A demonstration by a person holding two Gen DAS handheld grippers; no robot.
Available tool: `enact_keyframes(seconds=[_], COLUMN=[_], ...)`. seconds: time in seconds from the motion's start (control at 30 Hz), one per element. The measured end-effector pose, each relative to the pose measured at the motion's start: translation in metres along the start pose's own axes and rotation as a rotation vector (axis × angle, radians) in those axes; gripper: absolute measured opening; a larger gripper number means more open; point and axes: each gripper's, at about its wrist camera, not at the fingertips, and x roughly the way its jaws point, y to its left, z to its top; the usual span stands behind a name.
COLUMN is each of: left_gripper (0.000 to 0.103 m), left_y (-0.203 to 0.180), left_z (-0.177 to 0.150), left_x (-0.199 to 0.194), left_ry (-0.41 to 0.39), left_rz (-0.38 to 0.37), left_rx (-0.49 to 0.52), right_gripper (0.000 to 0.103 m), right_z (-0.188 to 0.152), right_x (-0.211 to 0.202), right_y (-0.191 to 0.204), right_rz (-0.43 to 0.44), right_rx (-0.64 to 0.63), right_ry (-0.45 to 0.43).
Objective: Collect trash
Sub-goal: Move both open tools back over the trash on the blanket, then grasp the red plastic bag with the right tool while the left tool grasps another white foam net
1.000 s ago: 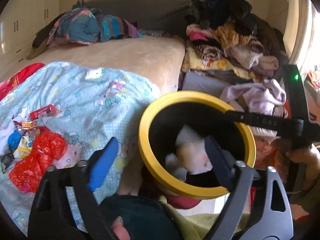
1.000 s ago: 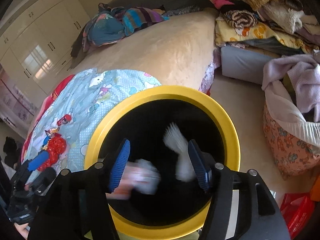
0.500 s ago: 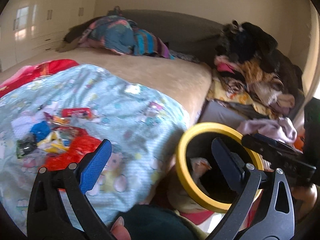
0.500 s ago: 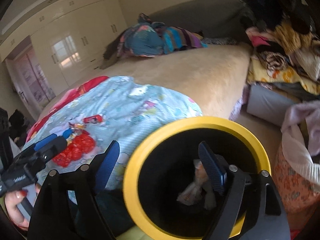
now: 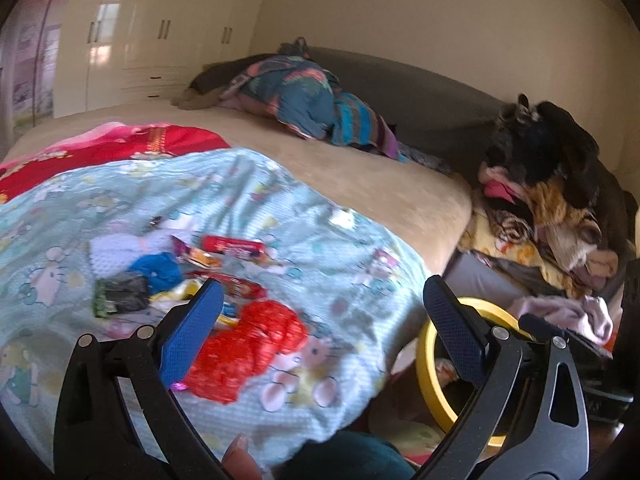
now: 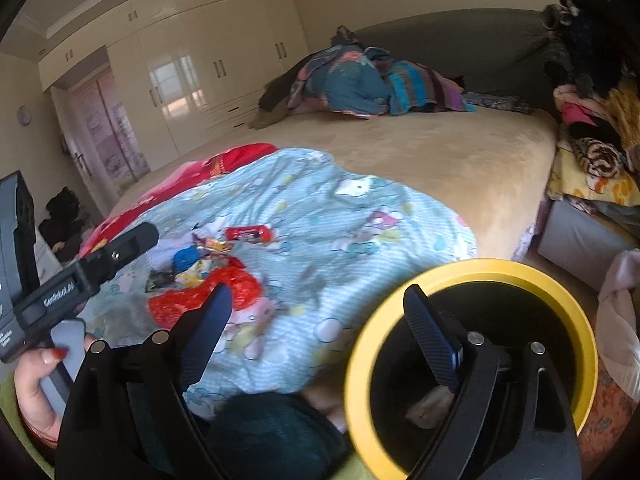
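Both grippers have swung off the yellow-rimmed bin (image 6: 472, 276) toward the blue cartoon-print blanket (image 5: 320, 248); a second ago each looked straight into the bin's mouth.

Landmark: yellow-rimmed bin, standing on the floor against the bed's near corner.
- Inside the bin: pale crumpled scraps (image 6: 426, 410) at the bottom.
- Left of the bin, on the blanket: trash heap — crumpled red plastic bag (image 5: 244, 352) nearest; beyond it a red wrapper (image 5: 232, 245), an orange-yellow wrapper (image 5: 196, 255), a blue crumpled piece (image 5: 158, 270), a dark green packet (image 5: 118, 294).
- Left gripper (image 5: 322, 322): jaws released, spread wide, nothing between them; it hangs over the blanket, left of the bin, one finger across the red bag.
- Right gripper (image 6: 318, 326): jaws opening, empty; one finger over the bin's mouth, the other over the blanket.
- Right of the bin: piled clothes (image 5: 544, 200).
- Beyond the bin: tan bed cover (image 6: 420, 152), bundled striped bedding (image 6: 372, 84), cream wardrobe (image 6: 192, 68).
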Motion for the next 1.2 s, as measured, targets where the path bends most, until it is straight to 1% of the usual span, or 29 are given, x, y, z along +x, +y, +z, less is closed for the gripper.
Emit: enact_keyframes(seconds=[0.37,0.67,0.93,1.2], left_gripper=[0.092,0.092,0.092,0.092], left_y=[0.045,0.089,0.127,0.169], left_z=[0.012,0.017,0.016,0.010], left_x=[-0.017,-0.025,-0.023,-0.016], left_ry=[-0.074,-0.100,-0.098,-0.083], left_rz=[0.109,0.161,0.222,0.272], left_rx=[-0.042,-0.150,-0.225,-0.314], right_gripper=[0.088,0.090,0.091,0.091], right_z=[0.000,0.000,-0.007,-0.014], right_x=[0.022,0.049,0.084,0.118], right_y=[0.045,0.077,0.095,0.107], right_rz=[0.062,0.118,0.141,0.133], right_rx=[-0.059,-0.091,-0.078,-0.058], right_ry=[0.016,0.054,0.119,0.166])
